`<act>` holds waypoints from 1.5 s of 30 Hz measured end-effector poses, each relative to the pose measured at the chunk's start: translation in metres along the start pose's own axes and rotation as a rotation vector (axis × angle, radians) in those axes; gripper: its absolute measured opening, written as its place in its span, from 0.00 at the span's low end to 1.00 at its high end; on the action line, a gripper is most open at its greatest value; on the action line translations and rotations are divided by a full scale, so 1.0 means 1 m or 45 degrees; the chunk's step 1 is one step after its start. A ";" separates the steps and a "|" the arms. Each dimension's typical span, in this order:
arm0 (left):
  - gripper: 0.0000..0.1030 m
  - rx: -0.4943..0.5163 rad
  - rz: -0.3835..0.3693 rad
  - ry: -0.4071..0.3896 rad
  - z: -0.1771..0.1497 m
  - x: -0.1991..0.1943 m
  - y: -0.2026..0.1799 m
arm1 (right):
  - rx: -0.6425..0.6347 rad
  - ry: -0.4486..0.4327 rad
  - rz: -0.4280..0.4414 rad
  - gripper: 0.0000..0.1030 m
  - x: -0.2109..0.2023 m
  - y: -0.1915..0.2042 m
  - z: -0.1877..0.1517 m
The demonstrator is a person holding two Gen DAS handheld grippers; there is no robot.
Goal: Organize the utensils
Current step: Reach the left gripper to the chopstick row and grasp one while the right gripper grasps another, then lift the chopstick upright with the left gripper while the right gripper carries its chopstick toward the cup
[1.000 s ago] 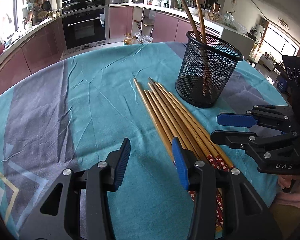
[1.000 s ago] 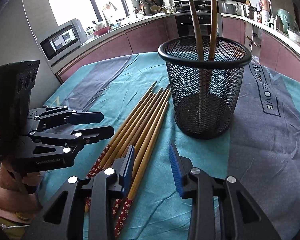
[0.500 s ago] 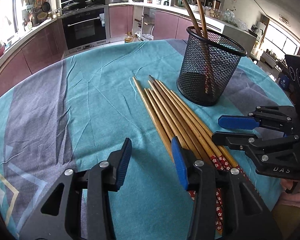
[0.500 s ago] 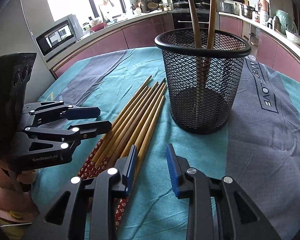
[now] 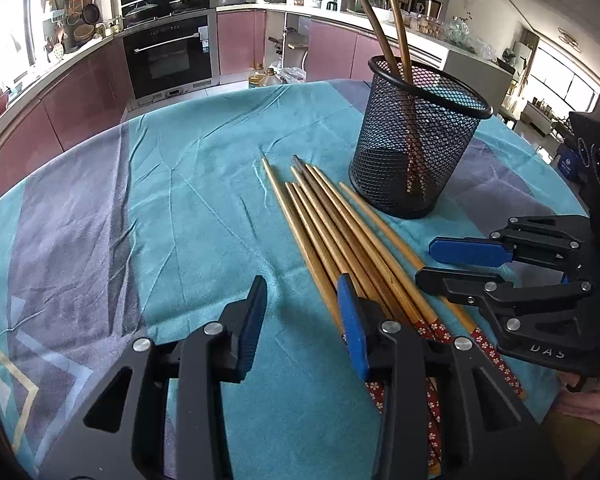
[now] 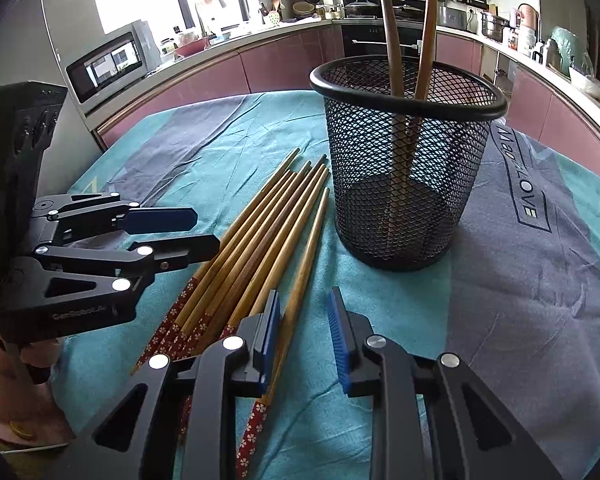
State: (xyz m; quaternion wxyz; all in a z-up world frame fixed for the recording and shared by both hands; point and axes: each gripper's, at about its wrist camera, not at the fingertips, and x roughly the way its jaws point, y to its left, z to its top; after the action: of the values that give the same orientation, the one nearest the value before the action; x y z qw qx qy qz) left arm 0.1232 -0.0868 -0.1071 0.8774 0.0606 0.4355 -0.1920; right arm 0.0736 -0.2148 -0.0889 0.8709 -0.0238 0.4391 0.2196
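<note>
Both pairs of black tongs with blue pads, the left gripper (image 5: 304,320) and right gripper (image 6: 304,326), have just been narrowing yet are gripping nothing, hovering over bamboo chopsticks with red flowered handles (image 6: 260,240) lying on the teal tablecloth (image 5: 180,200) beside a black mesh cup (image 6: 408,160) holding two chopsticks upright.

You have seven chopsticks (image 6: 260,236) lying side by side on the surface (image 6: 520,280), left of one black mesh holder (image 6: 408,168). Two more chopsticks (image 6: 410,36) stand inside that holder. You hold two grippers, one at the left (image 6: 176,236) and one at the right (image 6: 304,332).
</note>
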 end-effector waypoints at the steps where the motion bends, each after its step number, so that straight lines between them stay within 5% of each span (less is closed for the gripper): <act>1: 0.36 -0.002 -0.004 0.002 0.000 0.002 0.000 | 0.001 0.000 0.002 0.23 0.000 0.000 0.000; 14: 0.27 -0.019 0.024 0.024 0.010 0.013 0.007 | -0.019 -0.005 -0.021 0.16 0.004 0.002 0.005; 18: 0.11 -0.052 0.031 0.024 0.013 0.016 0.008 | 0.014 -0.006 0.015 0.09 0.005 -0.001 0.006; 21: 0.08 -0.092 0.017 0.018 0.010 0.014 0.012 | 0.048 -0.014 0.034 0.07 0.004 -0.004 0.005; 36: 0.08 -0.104 -0.125 0.035 -0.018 -0.007 0.009 | 0.039 -0.043 0.117 0.05 -0.009 -0.003 0.004; 45: 0.13 -0.037 -0.110 0.055 -0.009 0.005 0.003 | 0.023 0.004 0.100 0.07 0.005 -0.001 0.005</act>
State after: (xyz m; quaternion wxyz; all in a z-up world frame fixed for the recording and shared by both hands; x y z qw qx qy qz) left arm 0.1199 -0.0831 -0.1169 0.8594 0.0330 0.4595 -0.2219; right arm 0.0806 -0.2129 -0.0895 0.8611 0.0011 0.4432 0.2494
